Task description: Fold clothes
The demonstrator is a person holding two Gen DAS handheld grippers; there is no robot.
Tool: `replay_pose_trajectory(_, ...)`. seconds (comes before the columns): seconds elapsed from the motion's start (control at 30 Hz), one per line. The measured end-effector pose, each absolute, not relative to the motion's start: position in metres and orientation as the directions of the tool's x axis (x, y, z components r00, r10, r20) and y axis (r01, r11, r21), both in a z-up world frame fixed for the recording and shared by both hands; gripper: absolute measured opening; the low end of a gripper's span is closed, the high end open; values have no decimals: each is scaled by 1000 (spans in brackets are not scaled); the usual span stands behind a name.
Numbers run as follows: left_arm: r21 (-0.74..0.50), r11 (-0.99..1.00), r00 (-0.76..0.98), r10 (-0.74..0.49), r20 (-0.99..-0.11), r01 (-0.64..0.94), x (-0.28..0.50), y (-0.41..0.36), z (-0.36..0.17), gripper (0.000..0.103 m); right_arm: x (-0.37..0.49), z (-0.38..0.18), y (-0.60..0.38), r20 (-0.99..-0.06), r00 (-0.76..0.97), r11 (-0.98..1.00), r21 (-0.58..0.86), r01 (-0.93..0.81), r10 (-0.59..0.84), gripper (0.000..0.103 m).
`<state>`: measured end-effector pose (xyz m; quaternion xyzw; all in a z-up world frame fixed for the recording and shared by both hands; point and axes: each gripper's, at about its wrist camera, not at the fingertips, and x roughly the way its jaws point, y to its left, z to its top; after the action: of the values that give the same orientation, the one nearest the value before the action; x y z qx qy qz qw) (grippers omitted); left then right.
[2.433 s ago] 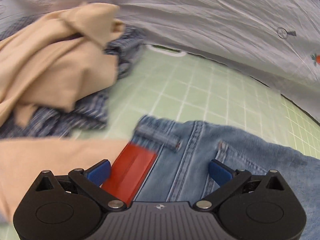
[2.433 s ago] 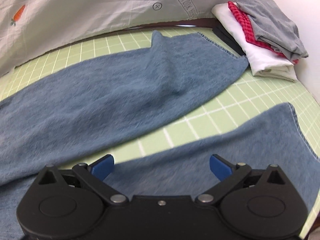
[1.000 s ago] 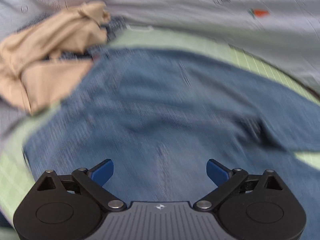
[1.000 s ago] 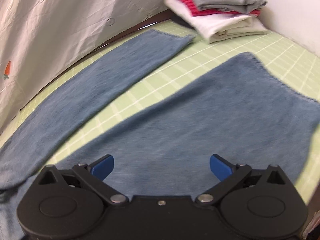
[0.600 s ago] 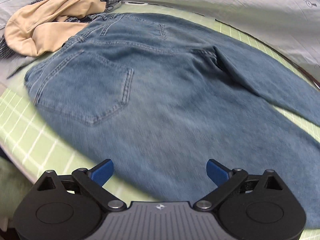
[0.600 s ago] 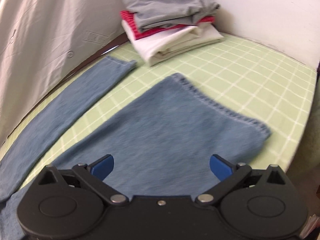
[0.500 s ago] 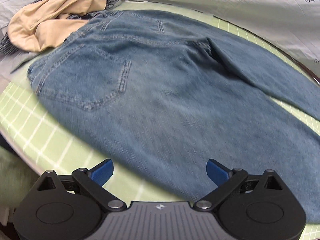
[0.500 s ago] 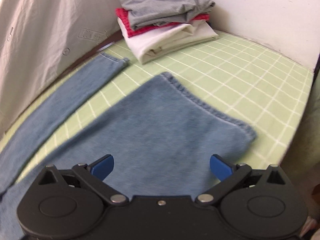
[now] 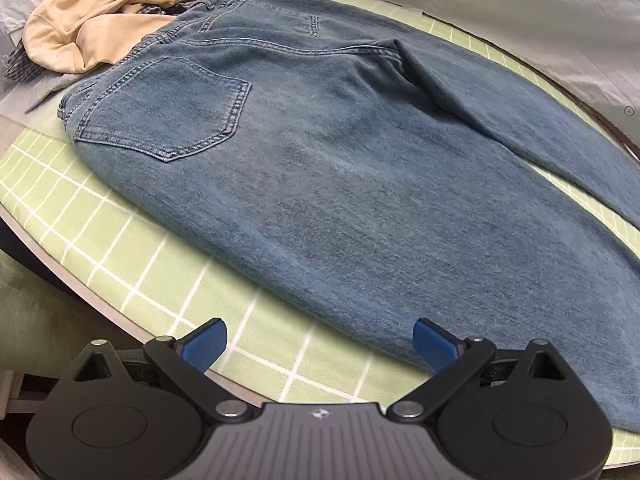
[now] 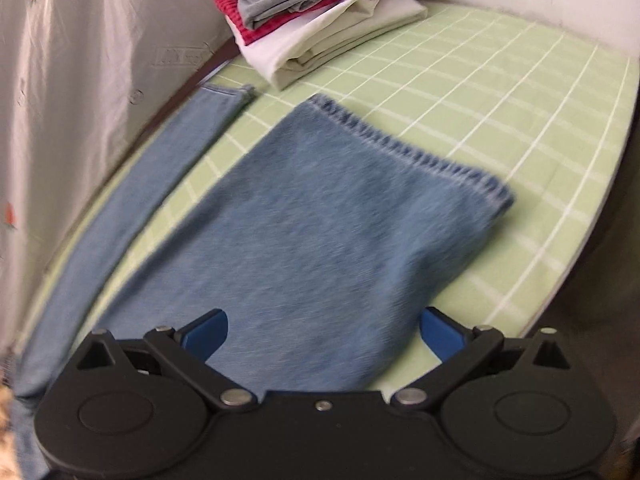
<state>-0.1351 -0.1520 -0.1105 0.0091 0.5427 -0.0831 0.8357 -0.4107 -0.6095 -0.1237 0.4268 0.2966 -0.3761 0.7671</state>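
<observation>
Green gridded counter (image 9: 120,248), jeans (image 9: 340,168) spread flat, back up. Left gripper (image 9: 318,340) and right gripper (image 10: 322,334) both released, empty. Heavy, limp denim; best grabbed at hem (image 10: 404,148) or waistband.

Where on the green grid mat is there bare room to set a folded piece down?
Most room: the mat between the near leg's hem, the folded stack and the wall. Narrower: the strip between the two legs, and the front edge below the jeans. Crowded: the waistband end by the beige garment.
</observation>
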Motion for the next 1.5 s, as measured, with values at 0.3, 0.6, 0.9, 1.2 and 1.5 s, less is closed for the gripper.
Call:
replay_pose_trajectory(0.3,-115,990,396,-137,-908,77,-107,-118,-106,99,-412,-125,-588,-743,622,202,588,783,-247,103)
replay_pose_trajectory(0.6,-350,901,417,-223,-881,-257,-52,-26,-110,99,-400,-137,-559,-664,720,32,730,683,-203,103)
replay_pose_trajectory(0.9,-469,813,487,-273,-830,-344,-4,19,-118,96,-384,-147,-535,-603,752,-96,793,602,-266,103)
replay_pose_trajectory(1.2,-558,713,551,-286,-784,-424,30,43,-121,91,-382,-159,-531,-534,756,-240,846,477,-379,103)
replay_pose_trajectory(1.5,-600,562,621,-185,-762,-569,20,56,-122,64,-378,-153,-583,-584,667,-288,811,510,-464,103)
